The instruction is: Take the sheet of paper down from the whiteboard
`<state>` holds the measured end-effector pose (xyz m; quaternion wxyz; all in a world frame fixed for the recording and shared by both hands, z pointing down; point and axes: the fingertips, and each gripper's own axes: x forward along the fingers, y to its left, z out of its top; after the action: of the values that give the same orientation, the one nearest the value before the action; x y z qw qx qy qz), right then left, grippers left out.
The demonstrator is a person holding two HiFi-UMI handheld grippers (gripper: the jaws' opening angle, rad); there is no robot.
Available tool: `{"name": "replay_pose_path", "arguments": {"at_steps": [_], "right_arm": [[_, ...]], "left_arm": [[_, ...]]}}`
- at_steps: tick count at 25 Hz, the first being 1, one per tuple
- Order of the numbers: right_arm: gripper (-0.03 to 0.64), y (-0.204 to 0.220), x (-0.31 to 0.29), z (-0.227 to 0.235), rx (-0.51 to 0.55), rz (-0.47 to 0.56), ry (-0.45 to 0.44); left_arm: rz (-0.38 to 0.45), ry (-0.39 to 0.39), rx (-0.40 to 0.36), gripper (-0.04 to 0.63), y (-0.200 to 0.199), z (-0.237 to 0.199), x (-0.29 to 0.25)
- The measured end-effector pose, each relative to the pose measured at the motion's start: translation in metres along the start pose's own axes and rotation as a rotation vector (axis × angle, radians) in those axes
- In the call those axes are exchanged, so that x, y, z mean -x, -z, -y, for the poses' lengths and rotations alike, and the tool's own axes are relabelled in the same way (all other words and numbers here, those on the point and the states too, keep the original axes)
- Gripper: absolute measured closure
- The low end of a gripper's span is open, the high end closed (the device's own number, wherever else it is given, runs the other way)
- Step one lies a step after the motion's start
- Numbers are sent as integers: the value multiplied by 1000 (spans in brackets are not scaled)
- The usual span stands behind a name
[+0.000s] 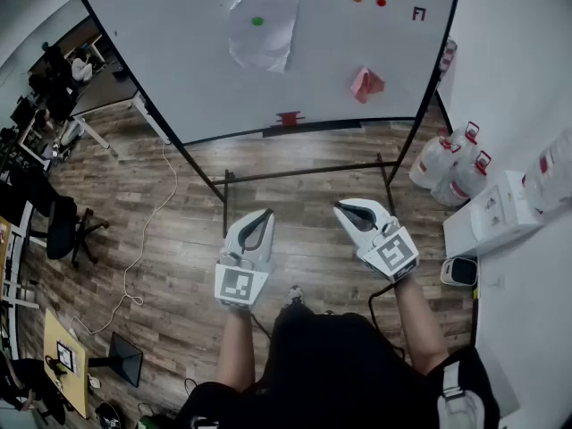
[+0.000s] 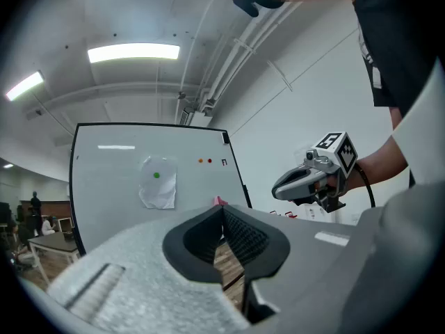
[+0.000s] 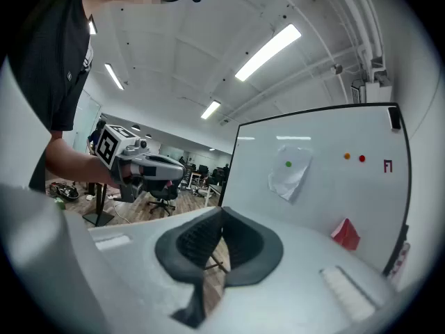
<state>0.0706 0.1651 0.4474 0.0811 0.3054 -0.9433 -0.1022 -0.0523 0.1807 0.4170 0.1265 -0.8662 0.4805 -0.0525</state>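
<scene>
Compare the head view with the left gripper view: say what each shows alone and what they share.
Head view only: the marker cube on the left gripper and the white cable on the floor. Left gripper view only: the ceiling light and pipes overhead. Both: the whiteboard, the sheet of paper with a green magnet on it, the pink folded paper, and the right gripper, jaws shut.

Open-plan office: a freestanding whiteboard (image 1: 179, 70) on a wood-plank floor (image 1: 179, 204), swivel chairs (image 1: 63, 226) and desks (image 1: 105, 84) along the left side (strip lights (image 2: 132, 52) overhead), water jugs (image 1: 438, 161) beside the white wall.
</scene>
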Motion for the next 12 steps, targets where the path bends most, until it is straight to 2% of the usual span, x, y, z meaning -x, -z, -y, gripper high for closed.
{"name": "replay_pose_path", "arguments": {"at_steps": [12], "right_arm": [[613,2,-2,8,-19,9,8]], "left_arm": [[-2,-5,-3,584,1,-2,-6]]}}
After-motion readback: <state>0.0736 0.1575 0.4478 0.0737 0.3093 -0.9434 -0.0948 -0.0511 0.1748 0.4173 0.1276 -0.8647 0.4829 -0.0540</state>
